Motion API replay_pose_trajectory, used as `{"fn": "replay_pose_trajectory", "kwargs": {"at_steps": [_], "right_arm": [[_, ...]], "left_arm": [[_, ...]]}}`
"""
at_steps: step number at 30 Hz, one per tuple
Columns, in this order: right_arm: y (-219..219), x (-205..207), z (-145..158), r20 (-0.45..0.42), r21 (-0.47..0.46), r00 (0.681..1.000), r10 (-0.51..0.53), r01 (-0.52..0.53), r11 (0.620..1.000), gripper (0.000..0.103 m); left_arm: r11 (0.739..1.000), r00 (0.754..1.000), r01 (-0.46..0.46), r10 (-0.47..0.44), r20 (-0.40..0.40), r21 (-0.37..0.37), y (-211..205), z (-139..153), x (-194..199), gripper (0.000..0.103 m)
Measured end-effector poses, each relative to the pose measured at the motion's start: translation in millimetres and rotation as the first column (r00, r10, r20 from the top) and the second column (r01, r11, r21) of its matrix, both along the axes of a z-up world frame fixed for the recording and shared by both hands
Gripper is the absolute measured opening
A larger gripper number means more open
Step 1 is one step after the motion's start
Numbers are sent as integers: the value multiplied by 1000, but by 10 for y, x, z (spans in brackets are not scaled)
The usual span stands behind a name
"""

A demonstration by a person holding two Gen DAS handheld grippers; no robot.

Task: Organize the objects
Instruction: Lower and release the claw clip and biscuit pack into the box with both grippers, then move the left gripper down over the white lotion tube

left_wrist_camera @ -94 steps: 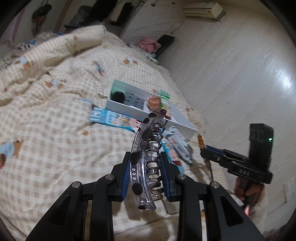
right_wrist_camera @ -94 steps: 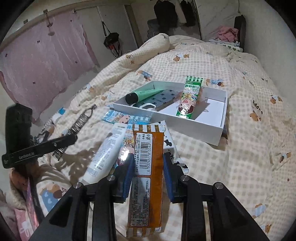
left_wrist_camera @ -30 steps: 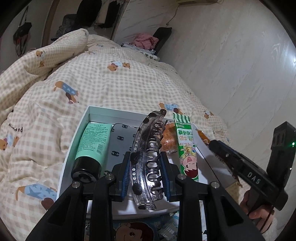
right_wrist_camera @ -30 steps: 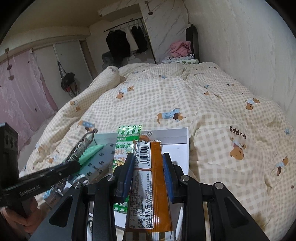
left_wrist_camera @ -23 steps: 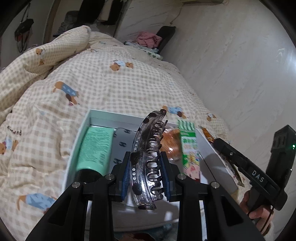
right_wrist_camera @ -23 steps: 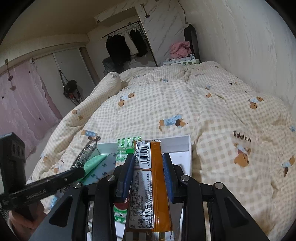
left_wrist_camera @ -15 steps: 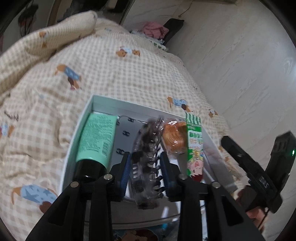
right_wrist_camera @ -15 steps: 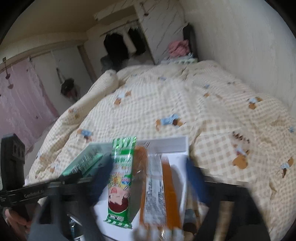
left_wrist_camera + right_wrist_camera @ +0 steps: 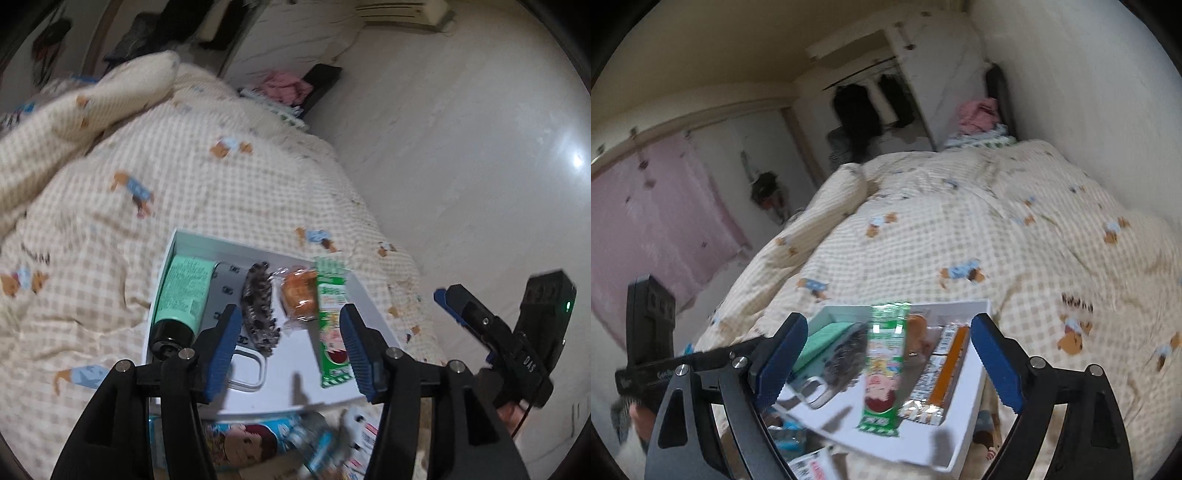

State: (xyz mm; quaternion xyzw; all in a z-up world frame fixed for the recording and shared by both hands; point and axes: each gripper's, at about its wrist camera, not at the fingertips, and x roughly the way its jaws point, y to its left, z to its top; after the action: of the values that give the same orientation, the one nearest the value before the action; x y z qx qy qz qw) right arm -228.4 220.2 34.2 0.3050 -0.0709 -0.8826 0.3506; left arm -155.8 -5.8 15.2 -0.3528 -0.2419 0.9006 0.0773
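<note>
A white shallow box [image 9: 373, 306] is lying on a bed covered by a cream checked quilt [image 9: 155, 173] printed with small bears. Going left to right inside the box in the left wrist view: a mint-green tube [image 9: 183, 295] with a black cap is lying along the left wall, a grey card [image 9: 226, 291] is partly covered beside it, a dark hair claw clip [image 9: 258, 308] is resting on the card, then a wrapped orange snack [image 9: 298, 295], then a green snack packet [image 9: 331, 325] running toward the near wall. A small white-rimmed item [image 9: 247, 371] is sitting near the box's front; what it is cannot be told. In the right wrist view an orange-and-white snack bar [image 9: 942, 373] is lying at the right end of the box, close to its right wall. The left hand-held gripper [image 9: 288, 350] is hovering over the box with its jaws opening and nothing between them; the clip is lying free below. The right hand-held gripper [image 9: 886, 369] is standing wide and empty above the box. Both views are blurred, so print on the packets is unreadable. More packets [image 9: 251, 443] are lying on the quilt in front of the box, cut off by the gripper frames and the picture edge. The quilt beyond the box's far wall is lying open, and a pale wall [image 9: 461, 147] is running close along the bed's right side.
</note>
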Motion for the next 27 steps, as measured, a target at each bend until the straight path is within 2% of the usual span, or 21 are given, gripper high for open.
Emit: {"fn": "replay_pose_trajectory", "kwargs": {"at_steps": [3,9,13,15,19,21,23,27], "right_arm": [[56,140,253,-7,-30,998,65,-65,997,91],[234,451,574,25,-39,995,98,-97,994,91],[322,684,703,12,-6,994,108,-108,994,91],[337,797,733,-1,10,993,118,-118,993,91],[294,1037,677,-39,67,991,130,-127,990,92],[245,1113,600,-82,116,991,107,-97,988,103],[200,1206,493,-124,153,987,97,-78,985,103],[156,1246,255,-118,105,988,98,-86,991,103]], "left_arm": [[999,999,19,-21,-42,-46,63,235,135,62],[986,988,49,-71,-135,-161,145,604,531,70],[976,984,79,-108,-139,-202,174,747,745,79],[972,985,69,-102,-138,-225,192,786,860,79],[964,991,28,-62,-120,-264,283,773,1087,83],[955,992,49,-80,-96,-291,356,717,1157,86],[939,996,45,-70,-63,-340,420,630,1208,86],[914,996,68,-86,-27,-400,492,425,1207,86]]}}
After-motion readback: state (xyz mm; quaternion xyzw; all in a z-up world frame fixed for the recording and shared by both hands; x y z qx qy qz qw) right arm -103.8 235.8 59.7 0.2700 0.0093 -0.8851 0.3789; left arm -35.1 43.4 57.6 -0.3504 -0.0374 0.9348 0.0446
